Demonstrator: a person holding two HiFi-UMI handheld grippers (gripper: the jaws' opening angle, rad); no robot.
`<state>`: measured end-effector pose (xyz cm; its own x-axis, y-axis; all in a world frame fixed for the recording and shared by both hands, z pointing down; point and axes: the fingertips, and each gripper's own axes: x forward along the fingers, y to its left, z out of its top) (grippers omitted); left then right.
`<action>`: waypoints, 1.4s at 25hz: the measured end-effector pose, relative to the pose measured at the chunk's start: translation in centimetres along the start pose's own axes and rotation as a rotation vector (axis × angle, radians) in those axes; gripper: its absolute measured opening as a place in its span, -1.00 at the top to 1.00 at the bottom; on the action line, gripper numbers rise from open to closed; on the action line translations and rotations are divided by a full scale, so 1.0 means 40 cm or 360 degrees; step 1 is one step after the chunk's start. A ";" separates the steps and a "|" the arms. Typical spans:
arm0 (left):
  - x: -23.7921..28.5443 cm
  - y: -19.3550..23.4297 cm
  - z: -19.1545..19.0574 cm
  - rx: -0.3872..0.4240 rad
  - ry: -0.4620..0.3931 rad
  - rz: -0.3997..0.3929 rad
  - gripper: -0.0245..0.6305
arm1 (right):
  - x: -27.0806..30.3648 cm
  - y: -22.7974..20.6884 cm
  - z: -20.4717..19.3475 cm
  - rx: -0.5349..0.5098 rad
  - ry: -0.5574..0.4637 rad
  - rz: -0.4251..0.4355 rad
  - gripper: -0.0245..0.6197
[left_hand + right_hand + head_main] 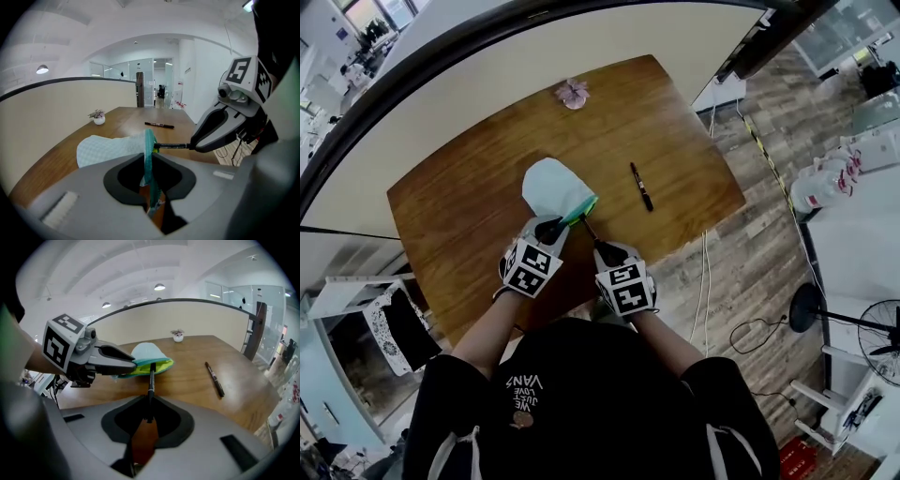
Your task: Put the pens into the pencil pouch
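Pouch (551,186) of checked cloth, slim black pen (150,389)

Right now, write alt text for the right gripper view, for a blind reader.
The right tongs grip a black pen, its tip at the open mouth of a pale green pouch whose rim the left tongs pinch. A second pen lies on the wooden table to the right.

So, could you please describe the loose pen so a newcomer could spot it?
On the brown wooden table, look right of the pale pencil pouch that the left gripper holds. A dark pen lies there alone on bare wood, unlike the other pen, clamped in the right gripper with its tip at the pouch's mouth.
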<state>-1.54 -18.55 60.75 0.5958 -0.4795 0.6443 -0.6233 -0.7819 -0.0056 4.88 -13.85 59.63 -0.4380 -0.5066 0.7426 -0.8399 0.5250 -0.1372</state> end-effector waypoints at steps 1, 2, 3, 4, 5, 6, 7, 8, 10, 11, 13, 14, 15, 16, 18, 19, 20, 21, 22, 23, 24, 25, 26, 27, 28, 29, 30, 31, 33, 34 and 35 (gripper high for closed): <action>-0.007 -0.015 -0.001 0.0008 -0.0014 -0.0017 0.75 | -0.001 0.005 0.002 -0.0011 0.0012 0.0011 0.71; -0.013 -0.029 -0.001 0.0019 -0.0028 -0.0033 0.75 | -0.001 0.009 0.005 -0.0021 0.0019 0.0020 0.71; -0.020 -0.042 0.000 0.0033 -0.0043 -0.0048 0.75 | -0.002 0.012 0.010 -0.0030 0.0022 0.0028 0.71; -0.027 -0.054 0.001 0.0046 -0.0058 -0.0062 0.75 | -0.003 0.013 0.018 -0.0038 0.0020 0.0033 0.71; -0.034 -0.063 0.003 0.0056 -0.0075 -0.0077 0.75 | -0.004 0.013 0.028 -0.0046 0.0015 0.0034 0.71; -0.042 -0.072 0.005 0.0060 -0.0095 -0.0092 0.75 | -0.004 0.013 0.039 -0.0055 0.0010 0.0034 0.71; -0.049 -0.078 0.009 0.0057 -0.0117 -0.0108 0.75 | -0.003 0.013 0.051 -0.0067 0.0007 0.0035 0.71; -0.055 -0.083 0.012 0.0049 -0.0140 -0.0122 0.75 | -0.002 0.012 0.064 -0.0083 0.0008 0.0036 0.71; -0.069 -0.089 0.021 0.0024 -0.0182 -0.0148 0.76 | 0.001 0.010 0.091 -0.0122 0.0008 0.0041 0.71; -0.076 -0.090 0.028 0.0008 -0.0205 -0.0157 0.75 | 0.002 0.009 0.106 -0.0142 0.0004 0.0043 0.71; -0.090 -0.089 0.048 -0.0054 -0.0254 -0.0170 0.76 | 0.001 0.009 0.138 -0.0184 -0.0009 0.0047 0.71; -0.097 -0.086 0.059 -0.0111 -0.0282 -0.0175 0.76 | 0.000 0.010 0.155 -0.0204 -0.0017 0.0049 0.71; -0.105 -0.081 0.073 -0.0182 -0.0317 -0.0179 0.76 | -0.001 0.011 0.171 -0.0222 -0.0029 0.0048 0.72; -0.115 -0.075 0.088 -0.0257 -0.0356 -0.0183 0.76 | -0.003 0.011 0.188 -0.0236 -0.0044 0.0045 0.73; -0.129 -0.062 0.110 -0.0390 -0.0425 -0.0196 0.76 | -0.007 0.009 0.221 -0.0249 -0.0086 0.0039 0.73; -0.136 -0.055 0.119 -0.0449 -0.0458 -0.0201 0.76 | -0.010 0.007 0.238 -0.0248 -0.0113 0.0037 0.73; -0.143 -0.047 0.128 -0.0507 -0.0492 -0.0205 0.76 | -0.015 0.004 0.255 -0.0242 -0.0145 0.0034 0.73; -0.149 -0.038 0.138 -0.0566 -0.0526 -0.0209 0.76 | -0.022 -0.001 0.272 -0.0230 -0.0184 0.0026 0.73; -0.156 -0.029 0.148 -0.0623 -0.0562 -0.0211 0.76 | -0.031 -0.008 0.290 -0.0211 -0.0228 0.0014 0.73; -0.163 -0.019 0.159 -0.0678 -0.0600 -0.0214 0.76 | -0.041 -0.018 0.306 -0.0184 -0.0273 -0.0001 0.73; -0.170 -0.008 0.170 -0.0730 -0.0639 -0.0216 0.76 | -0.051 -0.031 0.319 -0.0151 -0.0317 -0.0020 0.73; -0.177 0.002 0.180 -0.0779 -0.0679 -0.0218 0.76 | -0.062 -0.047 0.329 -0.0116 -0.0359 -0.0042 0.72; -0.184 0.012 0.191 -0.0824 -0.0718 -0.0219 0.76 | -0.073 -0.066 0.335 -0.0081 -0.0396 -0.0071 0.72; -0.191 0.020 0.199 -0.0863 -0.0752 -0.0219 0.77 | -0.084 -0.088 0.337 -0.0045 -0.0428 -0.0105 0.73; -0.196 0.027 0.206 -0.0899 -0.0782 -0.0217 0.77 | -0.094 -0.113 0.334 -0.0006 -0.0453 -0.0139 0.72; -0.201 0.034 0.211 -0.0936 -0.0807 -0.0214 0.77 | -0.103 -0.140 0.328 0.0035 -0.0472 -0.0170 0.72; -0.206 0.040 0.214 -0.0972 -0.0828 -0.0209 0.77 | -0.110 -0.167 0.317 0.0077 -0.0480 -0.0198 0.72; -0.211 0.046 0.216 -0.1003 -0.0847 -0.0203 0.77 | -0.115 -0.193 0.302 0.0115 -0.0476 -0.0224 0.72; -0.221 0.057 0.222 -0.1035 -0.0876 -0.0185 0.77 | -0.112 -0.245 0.262 0.0167 -0.0426 -0.0279 0.72; -0.224 0.063 0.226 -0.1045 -0.0891 -0.0179 0.77 | -0.105 -0.271 0.238 0.0185 -0.0388 -0.0305 0.72; -0.227 0.069 0.232 -0.1070 -0.0916 -0.0186 0.77 | -0.095 -0.295 0.213 0.0202 -0.0348 -0.0327 0.72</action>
<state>-3.98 -20.05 47.78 0.7233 -0.6786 0.1282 -0.6004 -0.5262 0.6023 13.71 -23.95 52.85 -0.3019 -0.7352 0.6070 -0.9452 0.3138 -0.0900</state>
